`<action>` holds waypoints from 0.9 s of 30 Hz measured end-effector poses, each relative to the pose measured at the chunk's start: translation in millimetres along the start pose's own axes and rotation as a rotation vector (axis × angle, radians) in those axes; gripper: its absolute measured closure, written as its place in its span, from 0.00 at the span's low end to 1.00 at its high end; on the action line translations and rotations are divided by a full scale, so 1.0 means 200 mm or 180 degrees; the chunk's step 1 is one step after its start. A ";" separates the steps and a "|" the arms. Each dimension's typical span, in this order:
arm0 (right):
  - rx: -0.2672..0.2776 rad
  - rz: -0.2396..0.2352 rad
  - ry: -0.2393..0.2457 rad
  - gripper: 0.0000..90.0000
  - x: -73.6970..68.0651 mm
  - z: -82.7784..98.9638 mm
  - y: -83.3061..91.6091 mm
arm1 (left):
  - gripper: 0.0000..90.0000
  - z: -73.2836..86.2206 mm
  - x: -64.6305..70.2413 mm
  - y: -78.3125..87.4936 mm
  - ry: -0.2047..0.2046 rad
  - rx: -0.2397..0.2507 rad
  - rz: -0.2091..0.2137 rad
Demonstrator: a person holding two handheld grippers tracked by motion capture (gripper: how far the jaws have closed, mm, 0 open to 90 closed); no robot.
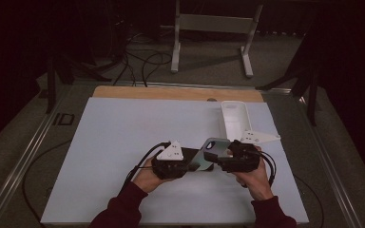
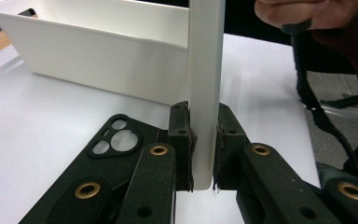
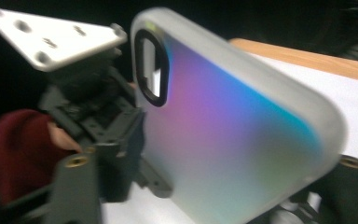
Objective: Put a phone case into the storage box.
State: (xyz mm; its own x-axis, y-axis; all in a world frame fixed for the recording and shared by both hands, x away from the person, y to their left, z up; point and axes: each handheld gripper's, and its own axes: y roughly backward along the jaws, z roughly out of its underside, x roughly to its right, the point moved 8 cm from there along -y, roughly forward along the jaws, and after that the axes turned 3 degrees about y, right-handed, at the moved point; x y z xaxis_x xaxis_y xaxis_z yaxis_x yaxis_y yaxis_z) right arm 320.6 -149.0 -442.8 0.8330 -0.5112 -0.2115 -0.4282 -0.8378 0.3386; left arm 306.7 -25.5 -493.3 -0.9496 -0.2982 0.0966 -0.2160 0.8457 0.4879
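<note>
A frosted phone case (image 1: 210, 151) with a rainbow sheen and a black camera cutout is held up between both grippers over the white mat. My left gripper (image 2: 203, 149) is shut on its lower edge, which stands edge-on as a white strip (image 2: 205, 70) between the pads. In the right gripper view the case (image 3: 233, 126) faces the camera, and my right gripper (image 3: 214, 163) stands open with one jaw on either side of it. A black phone case (image 2: 116, 140) lies flat on the mat below the left gripper (image 1: 195, 164). The right gripper (image 1: 222, 159) sits at the frosted case's other end.
A white rectangular bin (image 1: 233, 118) stands at the back right of the mat (image 1: 123, 142); it sits close behind the left jaws (image 2: 98, 56). Cables trail from both grippers. A wooden strip (image 1: 171, 92) borders the mat's far edge.
</note>
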 end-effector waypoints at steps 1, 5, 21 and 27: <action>-0.0039 0.0066 0.0040 0.33 0.00 0.01 0.00 | 0.90 0.00 -0.01 0.00 0.0005 0.0008 -0.0035; -0.0059 0.0267 0.0056 0.23 0.03 0.01 0.01 | 0.90 0.00 -0.04 0.02 0.0058 0.0019 -0.0152; -0.0102 0.0630 -0.0018 0.11 0.06 0.01 0.02 | 0.90 0.02 -0.09 0.02 0.0025 -0.0090 -0.0616; -0.0017 0.0648 -0.0093 0.10 0.04 -0.01 0.02 | 0.90 0.02 -0.09 0.02 0.0057 -0.0074 -0.0721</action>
State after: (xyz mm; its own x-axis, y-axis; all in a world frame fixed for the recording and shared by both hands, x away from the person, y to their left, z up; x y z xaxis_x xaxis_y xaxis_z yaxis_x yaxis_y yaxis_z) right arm 326.9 -156.5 -441.3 0.7190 -0.6753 -0.1647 -0.5847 -0.7157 0.3819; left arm 322.4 -14.3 -496.9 -0.8733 -0.4872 -0.0023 -0.4176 0.7460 0.5187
